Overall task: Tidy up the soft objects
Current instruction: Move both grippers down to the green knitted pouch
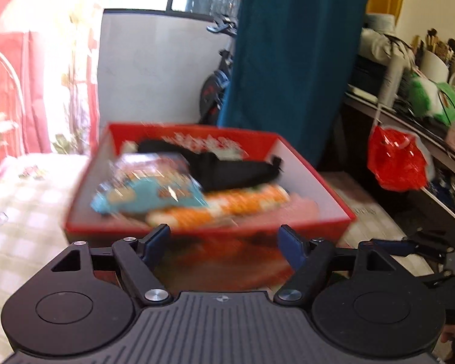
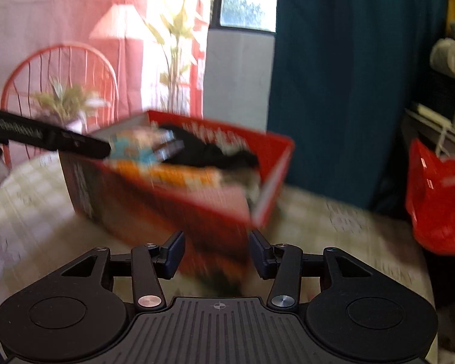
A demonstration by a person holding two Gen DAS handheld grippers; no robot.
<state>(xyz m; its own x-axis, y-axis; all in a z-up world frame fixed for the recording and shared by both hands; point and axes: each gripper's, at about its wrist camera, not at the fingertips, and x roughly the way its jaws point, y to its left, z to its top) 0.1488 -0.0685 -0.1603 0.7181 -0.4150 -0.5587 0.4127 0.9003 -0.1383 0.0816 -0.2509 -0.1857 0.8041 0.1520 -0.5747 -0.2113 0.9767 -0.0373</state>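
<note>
At the centre of the left wrist view sits an open red cardboard box [image 1: 315,179] with pale inner walls, resting on a tabletop covered by a cream checked cloth [image 1: 24,212]. Inside it lie several soft things, all blurred: a light-blue soft toy [image 1: 145,195] toward the left, a black fabric piece [image 1: 227,170] across the back, and an orange-and-white striped roll [image 1: 224,206] along the near side. The left gripper [image 1: 224,242] fills the bottom of that frame, its blue-padded fingers [image 1: 156,239] spread wide apart with nothing between them, just in front of the box's near wall.

From the right wrist view the same box [image 2: 273,151] appears in mid-frame, seen from a corner, with the blue toy [image 2: 133,148], the black fabric [image 2: 209,151] and the orange striped roll [image 2: 179,177] showing above its rim. The right gripper [image 2: 217,254] at the bottom has its fingers [image 2: 174,251] parted and empty, the box's lower corner seen beyond the gap. A black arm of the other tool reaches in from the left edge toward the box's upper left rim.

A red plastic bag [image 1: 394,160] hangs at the right of both frames [image 2: 439,200], beside a teal curtain [image 1: 288,60]. An orange wire chair [image 2: 60,75] stands at the upper left.
</note>
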